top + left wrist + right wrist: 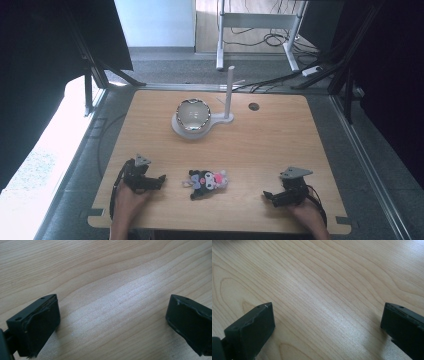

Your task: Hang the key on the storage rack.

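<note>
Jaws are wide apart on both the left gripper (112, 322) and right gripper (328, 327), nothing between them but pale, grainy wooden worktop (280, 145). Small black-and-pink plush toy (207, 181) lies between the grippers; shiny round bowl (193, 114) sits farther back on a white stand (226, 118).

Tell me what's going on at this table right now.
A person sits at a wooden table holding a claw in each hand. The left claw and the right claw both rest near the front edge, open, with bare wood between their jaws. A small plush toy lies between them, untouched. Farther back, a shiny bowl sits on a white stand with an upright post. Nothing is being gripped.
</note>
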